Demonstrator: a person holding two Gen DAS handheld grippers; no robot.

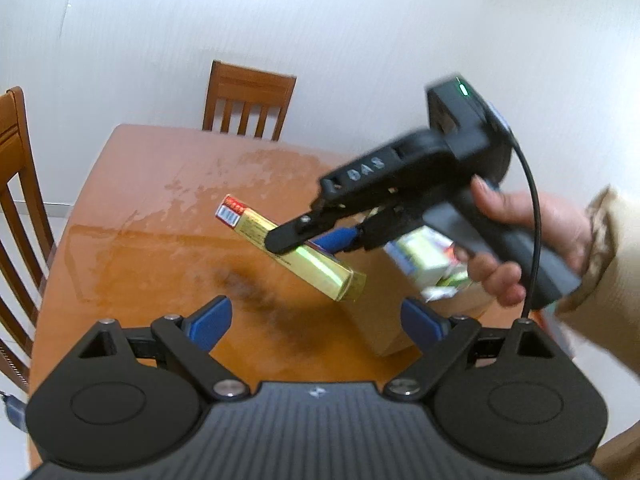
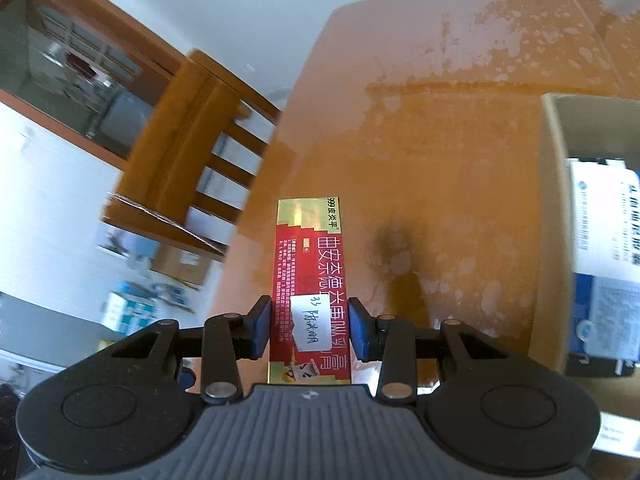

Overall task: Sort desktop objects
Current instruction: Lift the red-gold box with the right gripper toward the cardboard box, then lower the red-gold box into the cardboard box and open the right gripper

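A long red and gold ointment box [image 2: 310,292] with a white handwritten label sits between the blue pads of my right gripper [image 2: 309,326], which is shut on it and holds it above the orange table [image 2: 440,140]. In the left wrist view the same box [image 1: 296,248] hangs in the air in the right gripper [image 1: 316,240], held by a person's hand [image 1: 520,236]. My left gripper [image 1: 316,320] stands open near the bottom of that view with nothing between its blue pads [image 1: 212,320].
A cardboard box [image 2: 552,208] at the table's right holds a white and blue medicine carton [image 2: 604,240]; in the left wrist view this cardboard box [image 1: 380,320] lies under the right gripper with green-white cartons [image 1: 428,256]. Wooden chairs [image 1: 248,100] stand at the table's far and left sides.
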